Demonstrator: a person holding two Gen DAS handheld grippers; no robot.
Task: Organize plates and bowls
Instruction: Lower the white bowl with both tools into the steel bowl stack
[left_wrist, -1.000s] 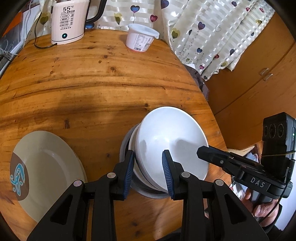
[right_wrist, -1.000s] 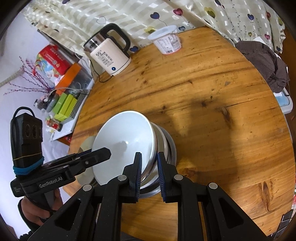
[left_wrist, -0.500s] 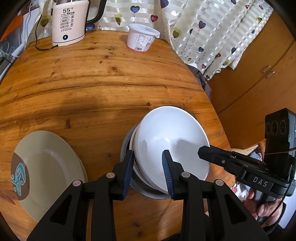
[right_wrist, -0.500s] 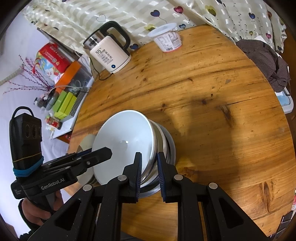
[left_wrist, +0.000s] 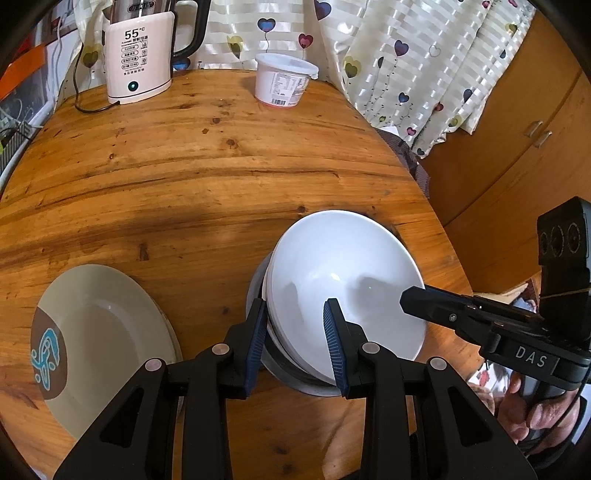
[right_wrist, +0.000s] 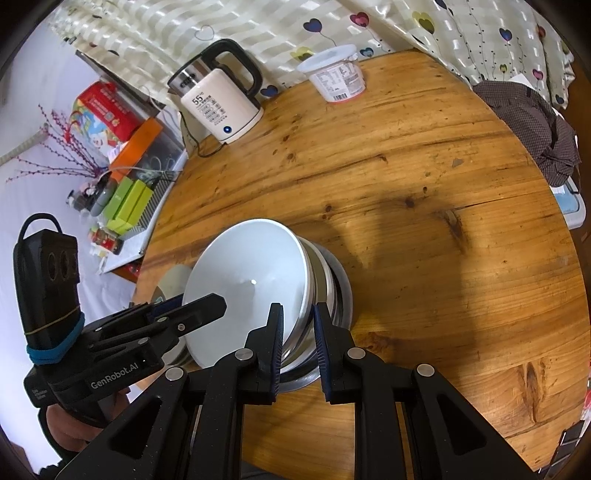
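Observation:
A stack of white bowls (left_wrist: 343, 280) sits nested in steel bowls (right_wrist: 334, 291) on the round wooden table (left_wrist: 184, 177). My left gripper (left_wrist: 295, 332) is shut on the stack's left rim, one pad inside the top bowl and one outside. On the opposite rim my right gripper (right_wrist: 298, 328) is shut too, its inner pad in the white bowl and its outer pad against the steel one. Each gripper shows in the other's view: the left gripper (right_wrist: 207, 306) and the right gripper (left_wrist: 410, 301). A beige plate (left_wrist: 103, 339) with a brown and blue mark lies left of the stack.
At the table's far edge stand a white electric kettle (left_wrist: 138, 62) with its cord and a lidded plastic tub (left_wrist: 282, 83). A dark checked cloth (right_wrist: 528, 125) hangs at the right edge. Wooden cabinets (left_wrist: 517, 147) stand to the right and a cluttered shelf (right_wrist: 125, 192) to the left.
The left wrist view has tipped up a little, so the kettle and tub sit lower in it. Both grippers keep their hold on the bowls, which stay put.

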